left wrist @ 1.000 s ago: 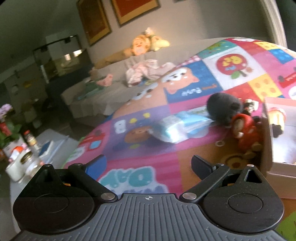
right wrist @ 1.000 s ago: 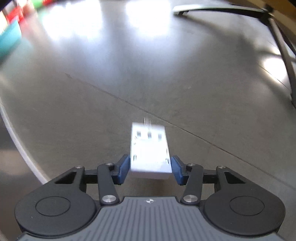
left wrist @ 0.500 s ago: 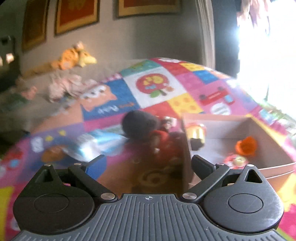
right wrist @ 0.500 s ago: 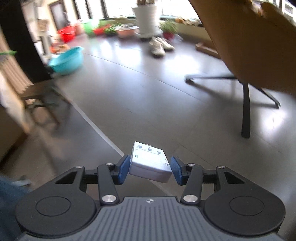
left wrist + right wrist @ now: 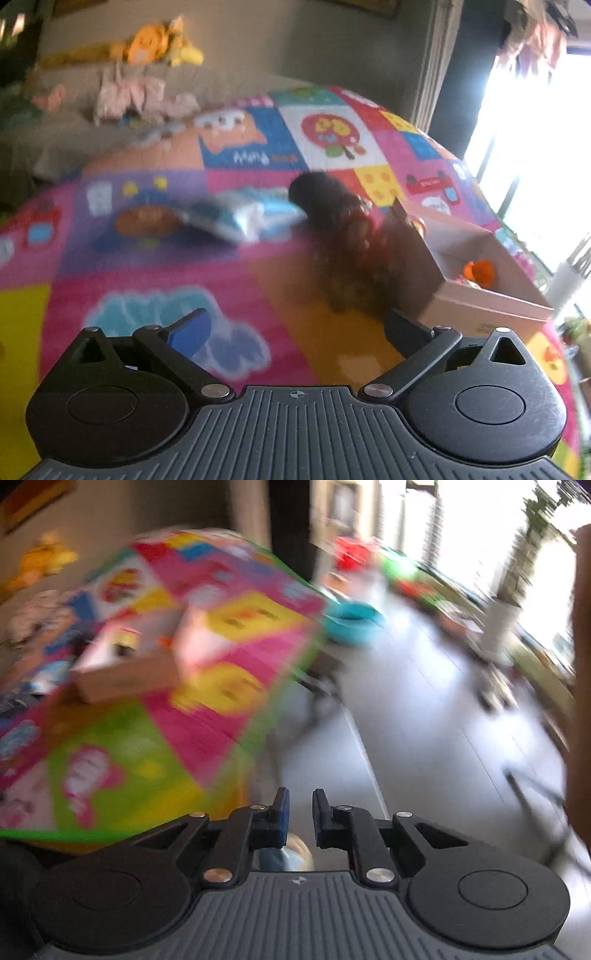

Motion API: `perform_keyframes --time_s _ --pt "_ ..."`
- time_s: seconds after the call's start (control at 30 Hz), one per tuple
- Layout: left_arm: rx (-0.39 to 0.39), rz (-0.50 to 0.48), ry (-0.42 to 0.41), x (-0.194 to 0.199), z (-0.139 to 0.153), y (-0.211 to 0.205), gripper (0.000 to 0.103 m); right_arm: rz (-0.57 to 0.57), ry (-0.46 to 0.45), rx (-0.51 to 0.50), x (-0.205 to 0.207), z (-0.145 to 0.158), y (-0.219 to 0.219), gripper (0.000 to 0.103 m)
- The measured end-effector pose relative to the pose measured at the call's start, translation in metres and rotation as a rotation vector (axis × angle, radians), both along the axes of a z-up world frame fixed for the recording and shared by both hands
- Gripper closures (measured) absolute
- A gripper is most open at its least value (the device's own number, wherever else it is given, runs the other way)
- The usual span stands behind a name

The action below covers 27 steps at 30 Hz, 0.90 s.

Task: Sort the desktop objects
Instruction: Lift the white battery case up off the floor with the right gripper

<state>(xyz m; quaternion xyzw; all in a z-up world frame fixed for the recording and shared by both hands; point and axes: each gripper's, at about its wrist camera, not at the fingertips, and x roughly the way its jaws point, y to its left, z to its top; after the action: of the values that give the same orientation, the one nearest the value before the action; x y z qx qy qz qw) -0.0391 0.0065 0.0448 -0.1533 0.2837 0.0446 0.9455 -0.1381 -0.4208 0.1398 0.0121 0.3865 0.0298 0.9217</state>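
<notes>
My left gripper hangs open over the colourful play mat, with nothing between its fingers. Ahead of it lie a blue-and-white packet and a dark plush toy, with a red-brown plush leaning on the cardboard box. An orange toy sits inside the box. My right gripper is off the mat's near edge, above the floor. Its jaws are closing to a narrow slit and nothing is between them. The box shows blurred at the left of the right wrist view.
A sofa with plush toys and pink clothes stands behind the mat. A bright window fills the right side. In the right wrist view a teal basin and a chair's legs stand on the grey floor.
The white box held in my right gripper is gone and the jaws have shut. That gripper swung up from the floor to the mat's edge. The left view panned right towards the cardboard box.
</notes>
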Motion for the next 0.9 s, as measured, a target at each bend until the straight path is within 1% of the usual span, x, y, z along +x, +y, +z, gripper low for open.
perform_keyframes --time_s 0.03,0.07,0.1,0.17,0.23,0.27,0.33,0.37,0.4,0.47,0.5,0.57,0.67,0.77,0.83,0.9 --pt "-0.028 -0.033 -0.018 -0.004 -0.001 0.0 0.0 0.043 -0.012 0.009 0.009 0.004 0.013 0.09" --pt "-0.025 -0.048 -0.039 -0.008 -0.001 -0.001 0.0 0.09 -0.027 0.003 0.018 0.009 0.026 0.09" --pt "-0.003 -0.059 -0.06 -0.011 -0.001 -0.003 0.0 0.129 -0.04 -0.009 0.026 0.011 0.035 0.09" --pt "0.043 -0.068 -0.083 -0.012 -0.001 -0.009 0.0 0.165 -0.056 -0.034 0.034 0.005 0.04 0.09" --pt "0.039 -0.069 -0.087 -0.011 -0.002 -0.012 0.0 0.15 -0.064 -0.016 0.032 0.003 0.03 0.09" --pt "0.032 -0.065 -0.085 -0.009 -0.003 -0.013 0.0 0.125 -0.064 0.007 0.028 -0.003 0.017 0.09" --pt "0.02 -0.052 -0.086 -0.006 -0.005 -0.016 0.0 0.046 -0.06 0.057 0.018 -0.019 -0.018 0.086" --pt "0.017 -0.043 -0.086 -0.005 -0.005 -0.016 0.0 0.002 -0.056 0.073 0.018 -0.042 -0.04 0.078" --pt "0.022 -0.03 -0.084 -0.004 -0.005 -0.016 0.0 -0.056 -0.046 0.093 0.011 -0.058 -0.059 0.066" --pt "0.041 0.012 -0.07 -0.001 -0.004 -0.015 0.0 -0.15 0.001 0.143 -0.002 -0.105 -0.093 0.054" --pt "0.045 0.03 -0.06 -0.001 -0.003 -0.015 0.0 -0.197 0.041 0.173 -0.007 -0.129 -0.108 0.053" --pt "0.047 0.064 -0.038 0.002 0.0 -0.016 0.0 -0.29 0.15 0.251 -0.016 -0.19 -0.138 0.053" --pt "0.063 0.101 -0.012 0.006 0.003 -0.021 0.0 -0.405 0.357 0.369 -0.023 -0.293 -0.171 0.053" --pt "0.11 0.135 0.012 0.01 0.007 -0.029 0.0 -0.491 0.569 0.436 -0.035 -0.394 -0.186 0.053" --pt "0.139 0.171 0.019 0.012 0.01 -0.033 0.0 -0.517 0.656 0.492 -0.044 -0.449 -0.189 0.053" --pt "0.154 0.195 0.039 0.017 0.011 -0.037 0.0 -0.54 0.739 0.56 -0.049 -0.494 -0.185 0.053"
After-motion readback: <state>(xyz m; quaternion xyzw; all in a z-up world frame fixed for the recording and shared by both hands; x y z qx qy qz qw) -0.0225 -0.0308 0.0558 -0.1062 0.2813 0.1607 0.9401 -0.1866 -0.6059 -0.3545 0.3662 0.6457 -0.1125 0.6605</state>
